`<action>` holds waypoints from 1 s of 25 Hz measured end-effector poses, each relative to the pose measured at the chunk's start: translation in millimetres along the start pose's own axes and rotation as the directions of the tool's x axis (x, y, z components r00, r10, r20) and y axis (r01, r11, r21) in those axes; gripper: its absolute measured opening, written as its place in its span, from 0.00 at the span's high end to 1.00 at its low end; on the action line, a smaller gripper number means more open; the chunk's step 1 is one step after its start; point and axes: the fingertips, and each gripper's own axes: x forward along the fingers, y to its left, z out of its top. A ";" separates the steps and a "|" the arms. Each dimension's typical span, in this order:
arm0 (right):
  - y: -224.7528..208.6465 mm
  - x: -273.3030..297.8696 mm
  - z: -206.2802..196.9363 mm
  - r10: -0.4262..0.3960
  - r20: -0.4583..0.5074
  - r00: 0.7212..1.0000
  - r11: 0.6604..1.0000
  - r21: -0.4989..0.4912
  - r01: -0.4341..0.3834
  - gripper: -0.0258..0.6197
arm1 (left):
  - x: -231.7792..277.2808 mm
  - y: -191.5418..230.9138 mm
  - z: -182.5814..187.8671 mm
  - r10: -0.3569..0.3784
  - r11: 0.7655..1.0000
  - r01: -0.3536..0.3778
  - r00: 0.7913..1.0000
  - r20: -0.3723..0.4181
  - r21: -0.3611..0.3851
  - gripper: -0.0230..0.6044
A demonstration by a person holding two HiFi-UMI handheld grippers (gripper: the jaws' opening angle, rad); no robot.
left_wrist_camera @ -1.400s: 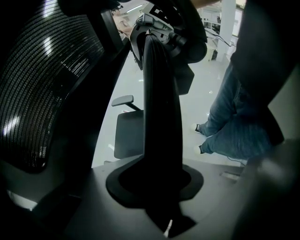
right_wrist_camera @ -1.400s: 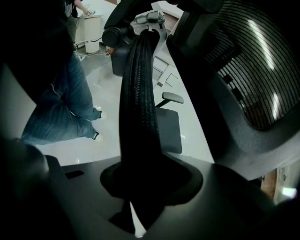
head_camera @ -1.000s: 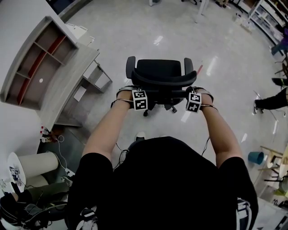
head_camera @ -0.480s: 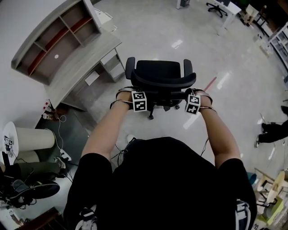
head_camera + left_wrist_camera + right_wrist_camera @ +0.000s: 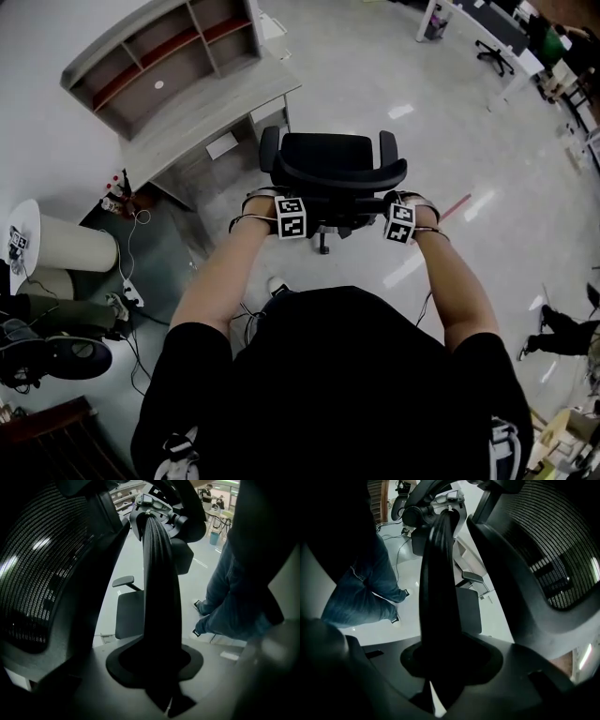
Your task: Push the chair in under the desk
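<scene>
A black office chair (image 5: 333, 169) stands on the pale floor in the head view, its mesh back towards me. The grey desk (image 5: 208, 119), with a shelf unit (image 5: 159, 54) on top, is just up and left of the chair, close to its left armrest. My left gripper (image 5: 284, 200) is shut on the left end of the backrest's top rim, my right gripper (image 5: 400, 203) on the right end. In the left gripper view the ribbed black rim (image 5: 159, 611) runs between the jaws. The right gripper view has the rim (image 5: 439, 606) in the same place. The fingertips are hidden.
A white cylinder (image 5: 64, 249) and floor cables (image 5: 131, 302) lie left of me, below the desk. A red strip (image 5: 457, 206) marks the floor right of the chair. Other desks and a chair (image 5: 492, 49) stand far right. Someone's legs (image 5: 562, 333) show at the right edge.
Chair, both grippers and I have moved across the floor and turned; the desk, earlier well off to the left, now sits right beside the chair's left armrest. Both grips are unchanged.
</scene>
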 end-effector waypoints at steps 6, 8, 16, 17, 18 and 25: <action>-6.0 9.9 57.8 0.016 0.045 0.999 0.995 -0.099 -0.011 0.78 | -12.6 -21.5 -53.7 0.006 0.995 -0.009 0.999 -0.031 -0.103 0.81; -6.2 13.2 76.1 0.021 0.057 0.998 0.991 -0.132 -0.013 0.78 | -16.7 -30.2 -70.8 0.008 0.991 -0.014 0.999 -0.043 -0.134 0.81; -3.3 19.8 147.1 0.042 0.121 0.992 0.966 -0.259 -0.010 0.78 | -34.6 -68.8 -128.4 0.013 0.964 -0.035 0.996 -0.084 -0.263 0.81; -2.1 19.9 155.8 0.047 0.127 0.991 0.962 -0.273 -0.010 0.78 | -37.4 -74.1 -135.3 0.012 0.960 -0.037 0.996 -0.089 -0.277 0.81; -1.4 19.9 164.8 0.051 0.133 0.990 0.958 -0.287 -0.011 0.78 | -40.2 -79.0 -142.5 0.012 0.956 -0.039 0.996 -0.094 -0.291 0.81; 2.8 21.0 224.6 0.075 0.169 0.983 0.925 -0.380 -0.005 0.78 | -56.7 -107.8 -188.7 0.014 0.923 -0.060 0.992 -0.123 -0.381 0.81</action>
